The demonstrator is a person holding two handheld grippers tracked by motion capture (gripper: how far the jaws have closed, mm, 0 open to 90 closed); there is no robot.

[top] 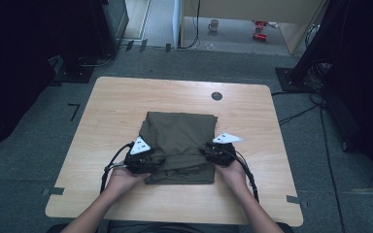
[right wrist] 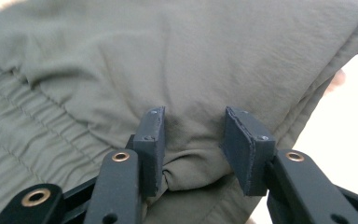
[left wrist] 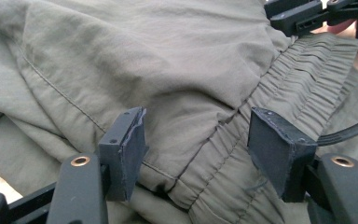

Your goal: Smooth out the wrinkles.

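An olive-green garment (top: 179, 136) with an elastic waistband (left wrist: 279, 88) lies folded at the middle of the wooden table (top: 121, 102). My left gripper (top: 158, 160) sits at its near left edge. In the left gripper view the left gripper (left wrist: 198, 149) is open, its pads astride the waistband seam without pressing it. My right gripper (top: 208, 151) is at the garment's near right edge. In the right gripper view the right gripper (right wrist: 193, 149) is shut on a bunched fold of the cloth (right wrist: 191, 93). The right gripper (left wrist: 307, 14) also appears far off in the left gripper view.
A black round grommet (top: 216, 95) sits in the table's far side. Bare wood surrounds the garment. On the floor beyond are a mug (top: 213, 25), red items (top: 260, 29), cables (top: 296, 114) and dark stands (top: 320, 43) at both sides.
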